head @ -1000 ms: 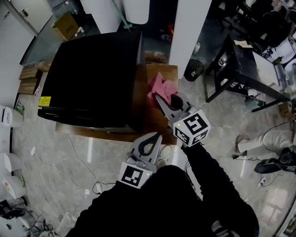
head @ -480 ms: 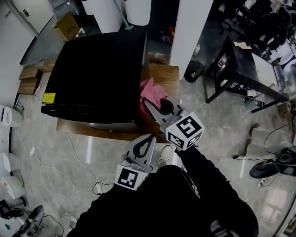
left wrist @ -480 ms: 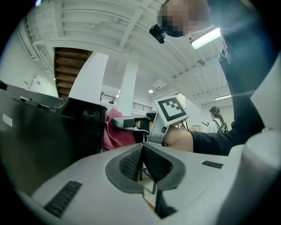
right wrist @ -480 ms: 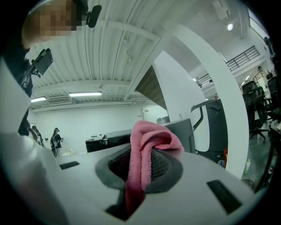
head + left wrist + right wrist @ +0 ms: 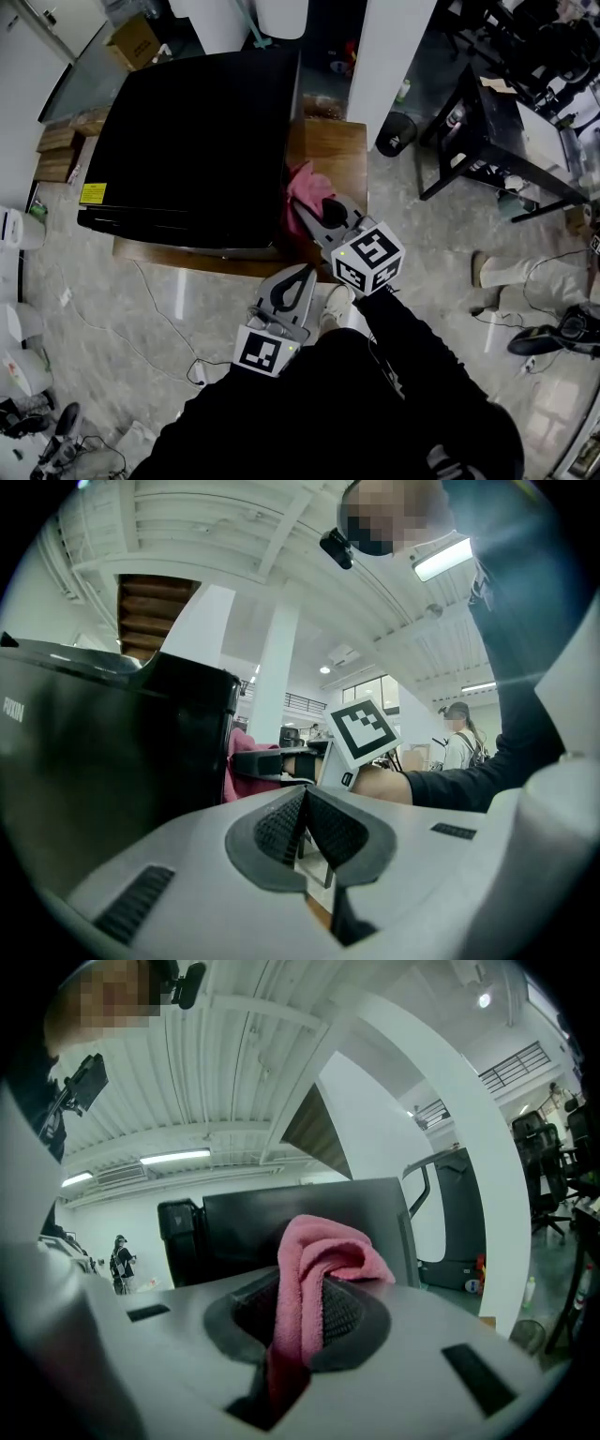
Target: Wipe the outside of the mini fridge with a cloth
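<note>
**Head view.** My right gripper [image 5: 306,216] points toward eleven o'clock and is clenched on the pink cloth [image 5: 305,186]. The cloth lies against the right side wall of the black mini fridge [image 5: 187,131]. The fridge stands on a low wooden platform [image 5: 336,150] and fills the frame from nine to twelve o'clock. My left gripper [image 5: 306,276] sits at six o'clock of the cloth and apart from it, its tip toward twelve o'clock, near the platform's front edge.

**Left gripper view.** The jaws are pressed together with nothing between them. The fridge's dark wall fills the nine o'clock side. The cloth shows just beside the fridge's edge at eleven o'clock of the jaws, and my right gripper is at one o'clock.

**Right gripper view.** The jaws grasp a fold of the cloth, which rises between the pads and droops toward three o'clock. The fridge's wall stands just behind it at twelve o'clock. A white pillar [image 5: 441,1147] stands at two o'clock.
</note>
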### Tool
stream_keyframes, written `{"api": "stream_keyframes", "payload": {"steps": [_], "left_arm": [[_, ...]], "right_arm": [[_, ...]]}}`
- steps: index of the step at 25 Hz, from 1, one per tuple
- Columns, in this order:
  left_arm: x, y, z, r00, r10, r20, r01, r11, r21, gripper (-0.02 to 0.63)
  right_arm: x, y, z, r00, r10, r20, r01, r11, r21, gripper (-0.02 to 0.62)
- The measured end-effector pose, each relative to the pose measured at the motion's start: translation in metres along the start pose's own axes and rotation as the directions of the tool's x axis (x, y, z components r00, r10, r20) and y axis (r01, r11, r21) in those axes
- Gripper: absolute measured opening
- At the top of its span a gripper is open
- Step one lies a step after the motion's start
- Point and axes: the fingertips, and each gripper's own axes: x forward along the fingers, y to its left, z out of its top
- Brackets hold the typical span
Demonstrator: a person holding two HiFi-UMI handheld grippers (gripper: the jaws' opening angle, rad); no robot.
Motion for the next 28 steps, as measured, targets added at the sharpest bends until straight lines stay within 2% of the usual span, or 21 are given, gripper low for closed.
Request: {"api": "stream_keyframes", "payload": {"steps": [13,22,28], "left_arm": [[0.032,0.026,-0.056,0.998,-0.013,-0.062,0.012,1.000,-0.024,0.006],[0.041,0.039,-0.093,0.994,-0.007,-0.106,0.002,0.999,-0.039,0.006],[0.043,0.041,-0.101,0.992,0.004,-0.130,-0.010,0.999,-0.040,0.006]], "right_arm": [[0.029,-0.055,-0.112,0.987,-0.010,-0.161,0.027,0.994,0.103,0.058],[0.046,-0.084,-0.194,0.965,-0.043,-0.259,0.089,0.982,0.167,0.057],[0.055,-0.099,-0.251,0.935,-0.062,-0.349,0.141,0.968,0.207,0.057]]}}
